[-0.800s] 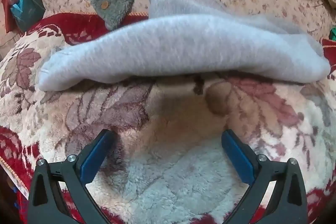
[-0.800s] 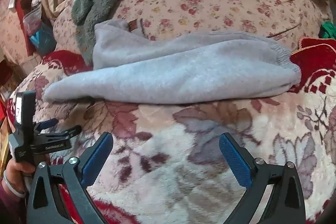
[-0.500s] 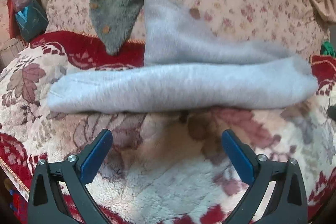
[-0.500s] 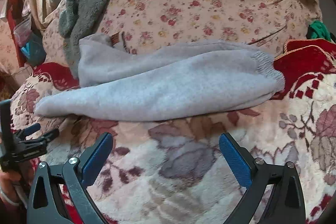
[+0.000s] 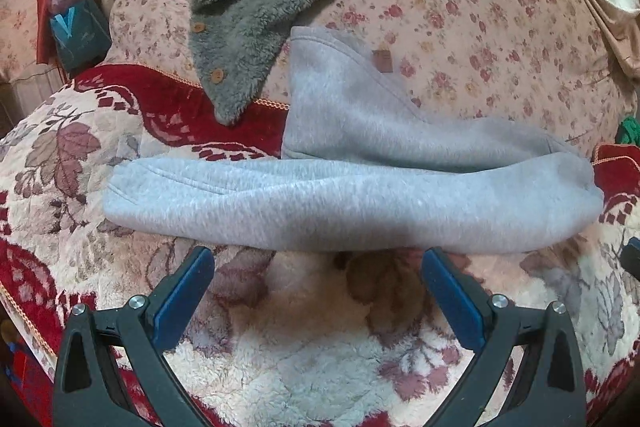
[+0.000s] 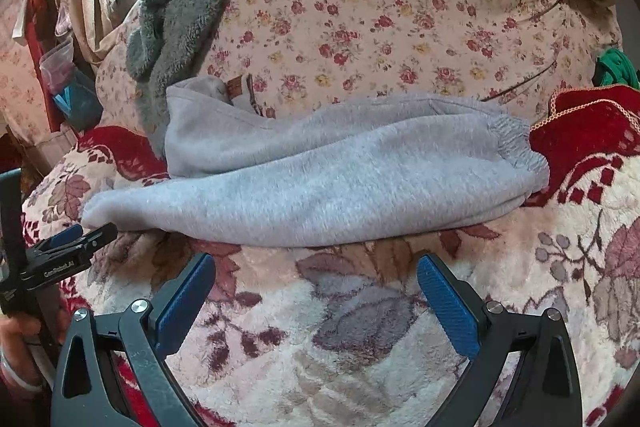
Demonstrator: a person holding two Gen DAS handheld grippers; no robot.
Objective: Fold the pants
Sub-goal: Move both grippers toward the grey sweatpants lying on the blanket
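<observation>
Green fleece jacket (image 5: 256,7) drapes over floral cushion (image 5: 480,27).

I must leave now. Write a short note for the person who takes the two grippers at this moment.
Left gripper: open, empty, just short of the pants' near edge.
Right gripper: open, empty, same.
Grey pants: on the floral blanket, legs laid together lengthwise, cuffs at the right, waist end up against the flowered cushion.
Done: lengthwise fold.
Left: fold across, probably cuffs towards the waist.

Light grey pants (image 5: 360,211) lie on a cream blanket (image 5: 304,355) patterned with mauve leaves and a deep red border. Behind the pants, a pink quilt (image 5: 480,19) with small red roses carries a dark grey-green fleece (image 5: 256,27) with tan buttons.
</observation>
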